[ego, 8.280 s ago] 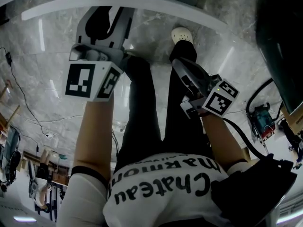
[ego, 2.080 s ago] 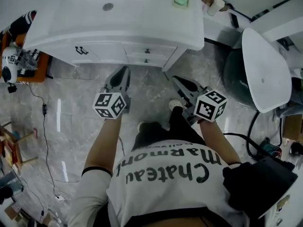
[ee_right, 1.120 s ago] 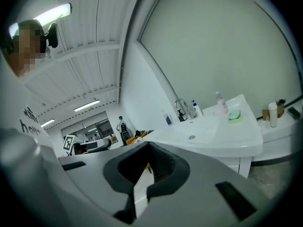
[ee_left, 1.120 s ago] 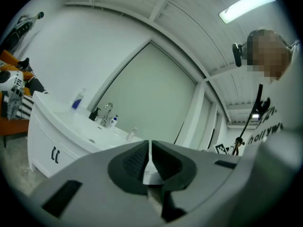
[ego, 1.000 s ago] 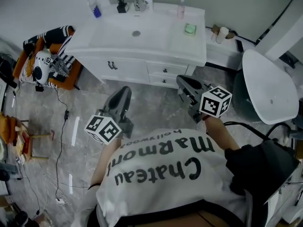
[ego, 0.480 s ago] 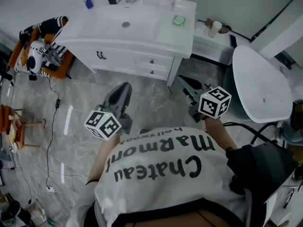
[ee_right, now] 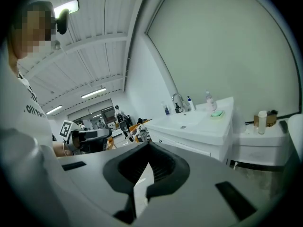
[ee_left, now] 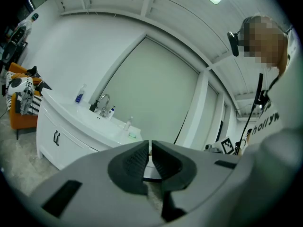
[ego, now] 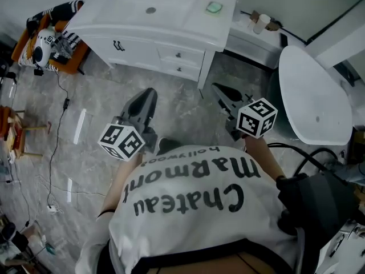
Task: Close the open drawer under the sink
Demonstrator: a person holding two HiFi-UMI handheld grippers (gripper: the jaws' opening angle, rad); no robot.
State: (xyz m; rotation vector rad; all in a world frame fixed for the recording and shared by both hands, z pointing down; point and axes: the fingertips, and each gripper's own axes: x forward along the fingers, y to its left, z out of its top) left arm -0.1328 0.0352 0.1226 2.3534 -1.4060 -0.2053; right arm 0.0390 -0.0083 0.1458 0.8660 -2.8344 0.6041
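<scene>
- I am holding my left claw (ego: 147, 97) shut, gripping nothing.
- I am holding my right claw (ego: 221, 90) shut, empty.
- The drawer (ego: 179, 55) is sitting under the sink (ego: 149, 7), well apart from both claws.

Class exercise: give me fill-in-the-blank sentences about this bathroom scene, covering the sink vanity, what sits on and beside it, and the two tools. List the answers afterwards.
1. The sink vanity is coloured ___.
2. The soap bar on its counter is ___.
3. The chair beside the vanity is ___.
4. The left tool and the right tool both have their jaws ___, with nothing between them.

Answers: white; green; orange; shut
</scene>
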